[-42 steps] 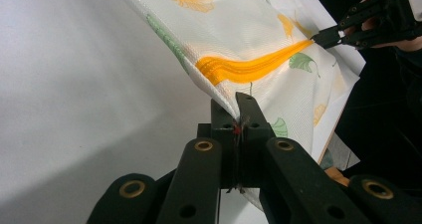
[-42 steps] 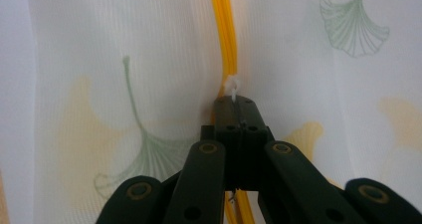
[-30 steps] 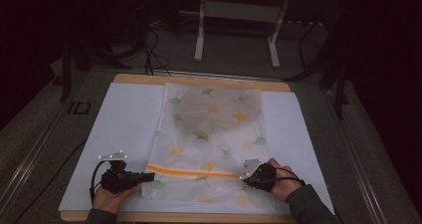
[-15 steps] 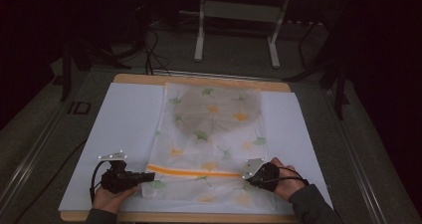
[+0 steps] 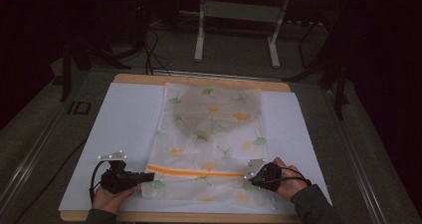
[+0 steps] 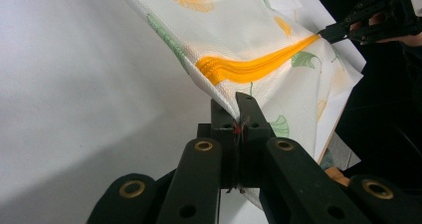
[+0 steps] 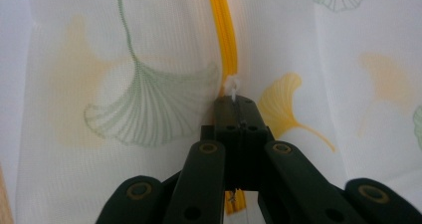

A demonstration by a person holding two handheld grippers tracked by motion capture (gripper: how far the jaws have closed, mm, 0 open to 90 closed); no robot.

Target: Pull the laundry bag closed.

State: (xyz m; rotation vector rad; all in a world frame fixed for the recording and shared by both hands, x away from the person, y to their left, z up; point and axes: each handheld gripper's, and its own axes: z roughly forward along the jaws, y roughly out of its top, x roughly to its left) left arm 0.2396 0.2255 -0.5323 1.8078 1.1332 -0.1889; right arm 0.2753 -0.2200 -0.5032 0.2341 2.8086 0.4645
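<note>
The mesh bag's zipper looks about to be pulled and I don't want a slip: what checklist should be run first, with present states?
1. Left gripper shut on the bag's edge by the zipper's end: ok.
2. Right gripper shut on the white zipper pull: ok.
3. Orange zipper straight between the grippers: ok.
4. Mesh bag flat on the white sheet: ok.
5. Firmness of either grip: cannot tell.
</note>
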